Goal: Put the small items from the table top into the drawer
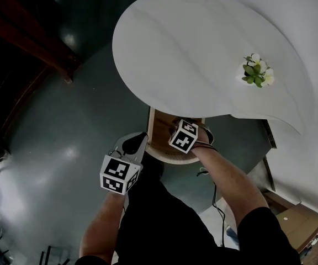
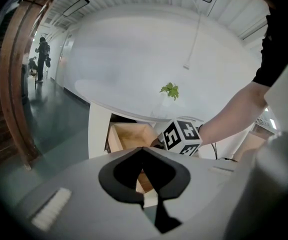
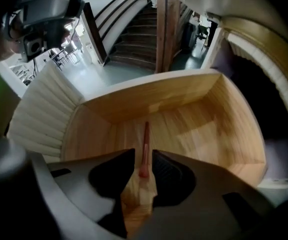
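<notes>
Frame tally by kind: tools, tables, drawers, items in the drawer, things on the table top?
Tools: 2 (left tool, right tool)
Table: 1
Open wooden drawer: 1
Thin reddish stick in the drawer: 1
Flower sprig on the table: 1
Total: 6

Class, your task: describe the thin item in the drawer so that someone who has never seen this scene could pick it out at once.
Under the edge of the white table, an open drawer of pale wood sticks out. Inside it, a thin stick runs away from between the slightly parted jaws of the right gripper. It is the only reddish thing against the pale wood.
</notes>
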Available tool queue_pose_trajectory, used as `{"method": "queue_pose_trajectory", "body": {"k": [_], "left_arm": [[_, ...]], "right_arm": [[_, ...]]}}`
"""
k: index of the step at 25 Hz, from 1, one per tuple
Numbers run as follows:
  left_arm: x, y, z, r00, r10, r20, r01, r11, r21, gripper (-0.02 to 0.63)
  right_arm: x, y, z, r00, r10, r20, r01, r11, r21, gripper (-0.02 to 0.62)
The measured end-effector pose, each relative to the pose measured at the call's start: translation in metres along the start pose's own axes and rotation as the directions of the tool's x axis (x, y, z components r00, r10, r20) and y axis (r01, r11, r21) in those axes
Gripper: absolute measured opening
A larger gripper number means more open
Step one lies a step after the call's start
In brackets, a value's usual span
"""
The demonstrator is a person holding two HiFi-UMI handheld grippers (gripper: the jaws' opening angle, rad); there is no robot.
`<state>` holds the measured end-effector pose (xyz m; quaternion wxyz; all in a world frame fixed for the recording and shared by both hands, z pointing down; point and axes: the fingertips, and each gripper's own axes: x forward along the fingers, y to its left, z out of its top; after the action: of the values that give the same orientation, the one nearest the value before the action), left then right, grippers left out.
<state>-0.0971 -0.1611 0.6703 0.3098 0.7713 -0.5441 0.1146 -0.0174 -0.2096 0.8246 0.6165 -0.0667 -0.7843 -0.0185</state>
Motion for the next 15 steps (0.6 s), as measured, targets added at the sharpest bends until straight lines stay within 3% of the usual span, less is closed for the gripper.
{"method": "queue_pose_trajectory", "body": {"k": [5,9,12,15], "left_arm": [[-0.015,-0.018,0.025,1.0,-0.01,-0.001,0.01,0.998,0.062,0.012],[-0.037,-0.03,0.057,0.999,-0.035,0.019,0.033,0.992,0.122,0.012],[-0.054,-0.042,0.082,0.992,-0.12,0.036,0.117,0.989,0.087,0.011],[-0.065,-0.054,0.111,0.975,-0.218,0.05,0.215,0.975,0.046,0.011]], "right_arm": [[-0.051,0.012,0.004,0.996,-0.014,0.089,0.013,1.0,0.019,0.104],[-0.106,0.029,0.019,0.974,-0.008,0.225,-0.013,0.996,0.089,0.095],[-0.151,0.04,0.03,0.951,-0.037,0.305,-0.004,0.991,0.132,0.076],[-0.191,0.039,0.041,0.913,-0.1,0.396,-0.006,0.966,0.259,0.063]]}}
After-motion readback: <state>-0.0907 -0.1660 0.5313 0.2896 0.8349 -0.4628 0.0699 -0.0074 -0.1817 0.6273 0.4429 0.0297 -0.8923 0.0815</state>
